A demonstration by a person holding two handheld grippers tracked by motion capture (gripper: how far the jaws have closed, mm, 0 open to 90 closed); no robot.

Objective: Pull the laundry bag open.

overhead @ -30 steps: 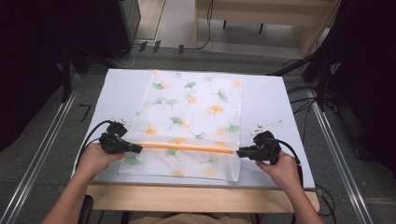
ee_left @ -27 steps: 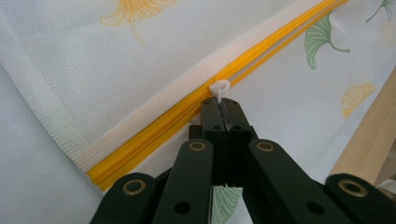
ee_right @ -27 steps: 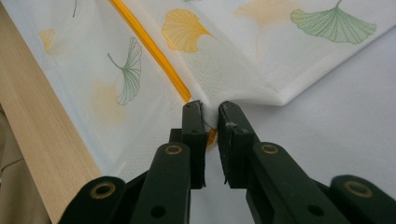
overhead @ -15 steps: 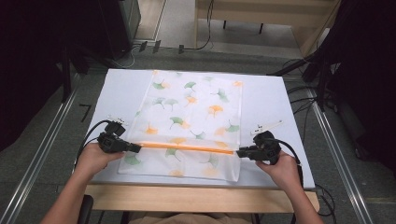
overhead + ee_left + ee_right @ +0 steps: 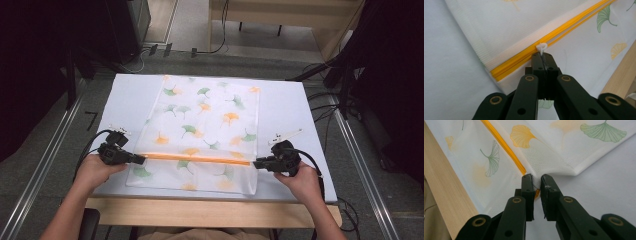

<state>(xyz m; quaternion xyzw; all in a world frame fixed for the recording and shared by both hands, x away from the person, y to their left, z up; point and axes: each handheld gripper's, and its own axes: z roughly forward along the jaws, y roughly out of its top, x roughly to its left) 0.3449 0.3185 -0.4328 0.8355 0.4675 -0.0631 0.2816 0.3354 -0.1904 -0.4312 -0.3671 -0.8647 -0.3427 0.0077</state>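
While the pale table (image 5: 125,95) bears it, the mesh bag (image 5: 210,110) printed with ginkgo leaves lies flat from twelve to six o'clock, its orange zipper (image 5: 200,158) crossing near the six o'clock edge. The left gripper (image 5: 141,160), at nine o'clock, points level along the zipper, jaws together on the white zipper pull (image 5: 541,47). The right gripper (image 5: 257,163), at three o'clock, clamps the bag's edge; the zipper's end is hidden between its jaws.
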